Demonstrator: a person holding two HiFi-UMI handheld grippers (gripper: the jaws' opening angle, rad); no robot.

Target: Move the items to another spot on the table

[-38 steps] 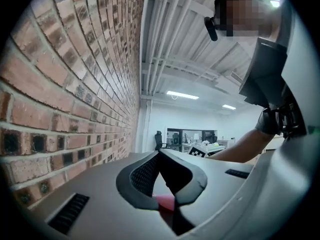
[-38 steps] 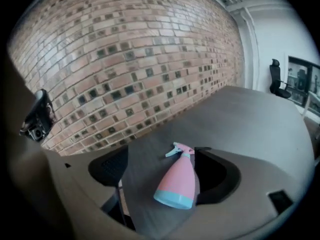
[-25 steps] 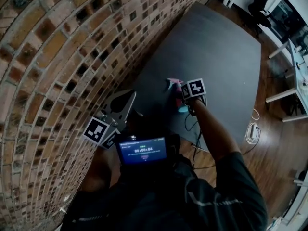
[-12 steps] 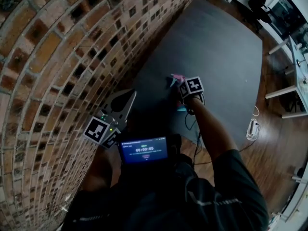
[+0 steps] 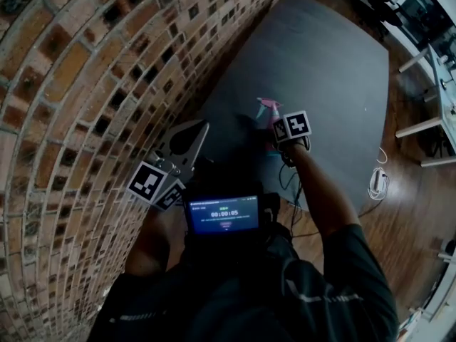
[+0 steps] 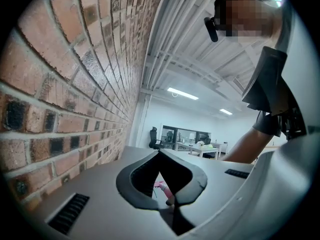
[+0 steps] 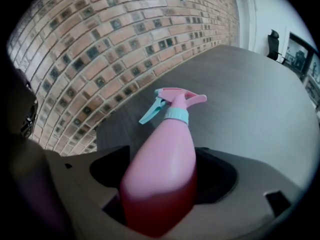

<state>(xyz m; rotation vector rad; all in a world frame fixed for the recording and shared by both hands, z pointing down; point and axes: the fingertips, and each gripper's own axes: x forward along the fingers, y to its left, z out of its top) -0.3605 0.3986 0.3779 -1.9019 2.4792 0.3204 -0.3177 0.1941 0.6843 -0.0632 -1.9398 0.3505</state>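
Note:
A pink spray bottle (image 7: 165, 159) with a teal collar and trigger fills the gap between the jaws of my right gripper (image 7: 165, 176), which is shut on its body and points steeply down. From the head view, the bottle's (image 5: 268, 110) nozzle sticks out beyond the right gripper (image 5: 281, 135) over the near part of the dark grey table (image 5: 320, 55). My left gripper (image 5: 201, 125) hangs beside the brick wall, shut and holding nothing. In its own view the left gripper (image 6: 159, 152) has its tips touching, and a bit of the pink bottle (image 6: 162, 186) shows through the gap.
A brick wall (image 5: 85, 84) runs along the table's left side. A lit screen (image 5: 223, 214) sits on the person's chest. On the wooden floor to the right lie a white adapter and cable (image 5: 375, 187). White desks (image 5: 442, 84) stand further right.

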